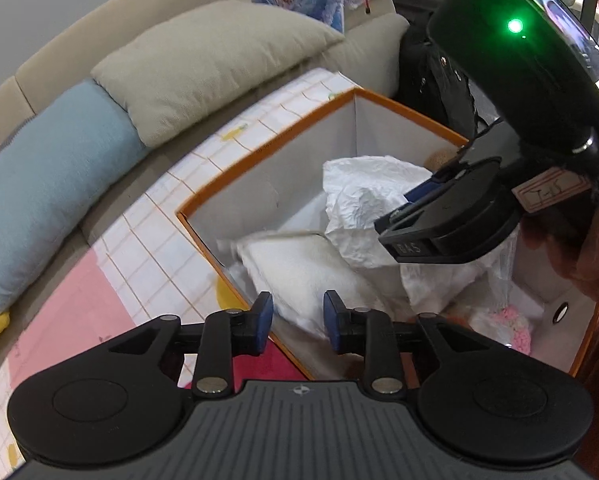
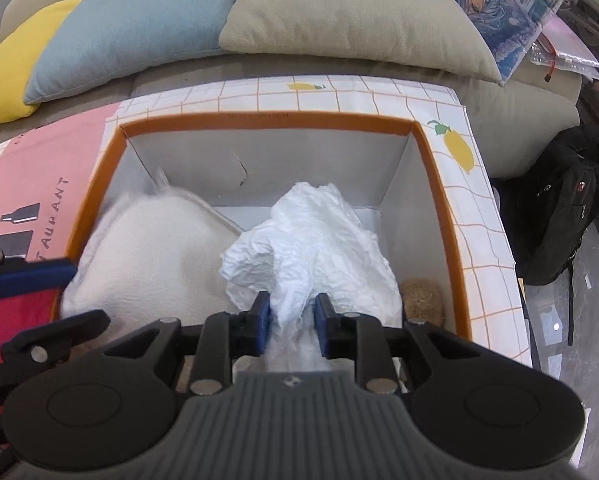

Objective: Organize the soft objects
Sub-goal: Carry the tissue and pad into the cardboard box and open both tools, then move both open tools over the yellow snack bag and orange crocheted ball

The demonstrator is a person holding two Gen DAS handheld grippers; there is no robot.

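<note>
An orange-rimmed box (image 2: 259, 123) with white inner walls stands on a patterned mat. Inside lie a white fluffy cushion (image 2: 151, 256), a crumpled white plastic bag (image 2: 315, 248), a tan furry object (image 2: 423, 298) and a pink knitted item (image 1: 513, 330). My right gripper (image 2: 290, 322) is shut on the white bag and holds it over the box; it shows from the side in the left wrist view (image 1: 415, 216). My left gripper (image 1: 297, 322) is open and empty, above the box's near rim, just in front of the cushion (image 1: 307, 276).
A sofa behind the box holds a yellow cushion (image 2: 15, 68), a blue cushion (image 2: 127, 24) and a beige cushion (image 2: 351, 12). An illustrated pillow (image 2: 499, 12) and papers lie at the right. A black backpack (image 2: 559, 204) stands on the floor beside the mat (image 2: 479, 208).
</note>
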